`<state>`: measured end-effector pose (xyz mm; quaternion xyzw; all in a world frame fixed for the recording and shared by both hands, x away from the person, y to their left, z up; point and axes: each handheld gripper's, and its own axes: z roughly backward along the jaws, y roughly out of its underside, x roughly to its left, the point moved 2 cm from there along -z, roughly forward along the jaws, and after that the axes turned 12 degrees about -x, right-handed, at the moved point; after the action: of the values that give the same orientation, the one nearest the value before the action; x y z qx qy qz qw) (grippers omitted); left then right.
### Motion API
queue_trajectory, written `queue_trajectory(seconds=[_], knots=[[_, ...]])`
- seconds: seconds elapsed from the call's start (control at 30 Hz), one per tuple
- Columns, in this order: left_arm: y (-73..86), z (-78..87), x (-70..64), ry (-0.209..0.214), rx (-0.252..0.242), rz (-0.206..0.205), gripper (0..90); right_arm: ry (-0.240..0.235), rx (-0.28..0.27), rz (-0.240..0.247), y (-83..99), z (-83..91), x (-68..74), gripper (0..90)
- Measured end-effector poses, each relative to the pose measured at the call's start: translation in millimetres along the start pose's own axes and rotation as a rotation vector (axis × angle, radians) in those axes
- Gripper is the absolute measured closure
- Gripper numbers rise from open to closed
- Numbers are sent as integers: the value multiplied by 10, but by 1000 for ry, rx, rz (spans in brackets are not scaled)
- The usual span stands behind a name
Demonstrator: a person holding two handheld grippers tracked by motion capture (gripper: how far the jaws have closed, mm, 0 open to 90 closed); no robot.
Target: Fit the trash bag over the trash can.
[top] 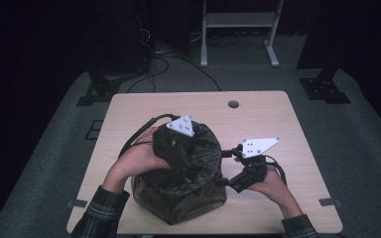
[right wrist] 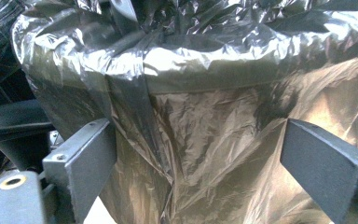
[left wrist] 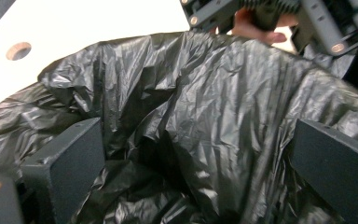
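On the table, the bag-lined bin stands upright, mouth up.

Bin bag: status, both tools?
Left tool open, inside the bag's mouth. Right tool open, against the bag's outer side. Black bin bag lines a bin on the table. Nothing in the way.

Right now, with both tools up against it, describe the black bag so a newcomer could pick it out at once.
Start from the pale wooden table; near its front edge, between the person's two hands, sits a bin. The black bag lines it, its crinkled glossy plastic folded over the rim. The left tool reaches into its mouth with jaws apart, and the right tool faces its outer side. It is the table's one dark, wrinkled mound.
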<state>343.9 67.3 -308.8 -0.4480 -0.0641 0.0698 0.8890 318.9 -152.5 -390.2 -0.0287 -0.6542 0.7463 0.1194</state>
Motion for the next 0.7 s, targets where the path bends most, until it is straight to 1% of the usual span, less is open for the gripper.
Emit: queue_trajectory(seconds=[0.03,0.07,0.17,0.23,0.27,0.3,0.47,0.5,0.6,0.7], knots=[[5,-39,2,0,7,7,22,0,0,-2,-1,7,-3,96],[9,-71,5,1,23,4,22,3,0,-4,1,15,-5,96],[11,-166,7,3,48,0,22,8,2,-4,9,41,-15,96],[6,-232,5,6,51,6,21,12,1,-5,13,64,-20,96],[6,-232,5,6,51,6,21,15,-1,-6,14,74,-24,96],[10,-299,10,12,65,4,20,15,-5,-3,15,82,-28,96],[-6,-449,4,29,79,5,15,23,-2,-2,16,124,-30,96],[-14,-471,1,27,83,1,13,25,-5,-3,16,132,-33,96],[-24,-518,6,26,80,10,12,30,-10,0,13,159,-38,96],[-11,-575,19,30,94,15,12,34,-11,1,9,186,-40,96]])
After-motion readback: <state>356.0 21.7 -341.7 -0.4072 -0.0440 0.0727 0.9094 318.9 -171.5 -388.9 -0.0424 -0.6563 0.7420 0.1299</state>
